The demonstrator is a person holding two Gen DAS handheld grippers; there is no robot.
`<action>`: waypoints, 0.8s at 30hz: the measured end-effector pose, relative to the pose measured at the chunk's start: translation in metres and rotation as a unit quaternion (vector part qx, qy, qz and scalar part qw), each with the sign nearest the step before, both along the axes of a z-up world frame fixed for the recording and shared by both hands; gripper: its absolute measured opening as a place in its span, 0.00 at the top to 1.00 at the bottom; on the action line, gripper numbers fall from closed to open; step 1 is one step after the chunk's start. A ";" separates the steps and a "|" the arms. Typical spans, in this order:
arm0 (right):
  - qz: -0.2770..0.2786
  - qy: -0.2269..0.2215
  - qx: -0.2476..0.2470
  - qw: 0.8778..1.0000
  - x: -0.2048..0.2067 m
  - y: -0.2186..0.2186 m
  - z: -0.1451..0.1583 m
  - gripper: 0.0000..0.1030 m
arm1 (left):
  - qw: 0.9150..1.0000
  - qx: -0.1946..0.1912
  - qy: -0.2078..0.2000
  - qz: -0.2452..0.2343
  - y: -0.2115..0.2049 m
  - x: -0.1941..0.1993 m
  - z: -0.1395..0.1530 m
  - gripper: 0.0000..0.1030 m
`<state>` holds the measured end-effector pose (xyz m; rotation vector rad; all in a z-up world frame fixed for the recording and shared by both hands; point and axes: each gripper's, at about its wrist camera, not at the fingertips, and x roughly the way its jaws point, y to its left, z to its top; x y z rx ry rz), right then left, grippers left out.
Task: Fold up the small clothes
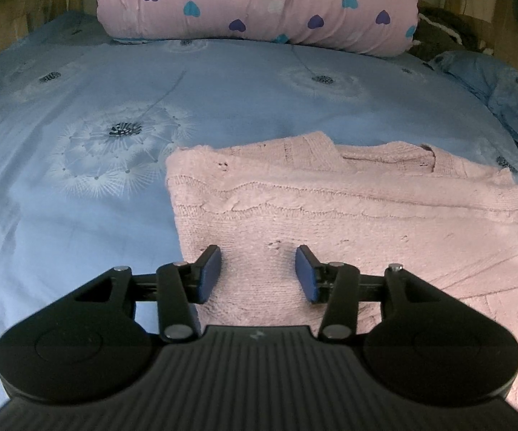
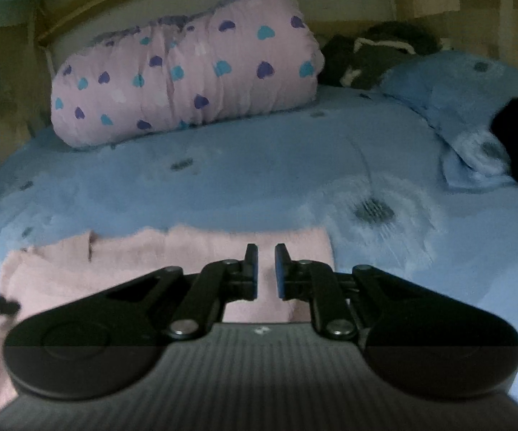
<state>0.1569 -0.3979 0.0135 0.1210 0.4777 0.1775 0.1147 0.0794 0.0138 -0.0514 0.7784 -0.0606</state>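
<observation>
My left gripper (image 1: 258, 274) hangs wide apart over the pink sweater (image 1: 366, 208); my right gripper (image 2: 266, 271) is narrowly apart, gripping nothing.

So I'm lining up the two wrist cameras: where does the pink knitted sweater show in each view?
Left wrist: the pink knitted sweater fills the lower centre and right, under the open left gripper.
Right wrist: the sweater lies at lower left to centre, behind the right gripper, whose jaws are narrowly apart.
Shared landmark: the heart-print quilt roll at the far end of the bed.
</observation>
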 end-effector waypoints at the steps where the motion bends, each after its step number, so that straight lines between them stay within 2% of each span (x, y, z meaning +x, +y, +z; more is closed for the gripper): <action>1: 0.013 0.010 -0.003 1.000 0.014 0.005 0.002 0.81 | 1.000 -0.001 0.004 0.001 0.000 0.002 0.002 0.49; 2: 0.028 0.024 -0.006 0.999 0.027 0.009 0.002 0.68 | 1.000 0.001 0.007 -0.001 0.000 0.004 0.005 0.49; 4: 0.052 0.052 -0.006 0.997 0.050 0.019 -0.001 0.63 | 1.000 0.012 -0.003 -0.008 -0.001 0.007 0.014 0.48; 8: 0.107 0.090 -0.020 0.990 0.083 0.039 -0.007 0.63 | 0.999 0.023 -0.009 -0.023 -0.002 0.031 0.029 0.48; 13: 0.129 0.115 -0.012 0.985 0.116 0.046 -0.014 0.63 | 0.999 0.020 0.000 -0.047 -0.010 0.090 0.036 0.47; 19: 0.170 0.132 -0.011 0.977 0.142 0.051 -0.028 0.63 | 0.998 0.005 0.022 -0.067 -0.023 0.147 0.017 0.45; 24: 0.204 0.142 -0.002 0.969 0.147 0.051 -0.036 0.63 | 0.995 0.015 0.029 -0.096 -0.037 0.169 -0.002 0.44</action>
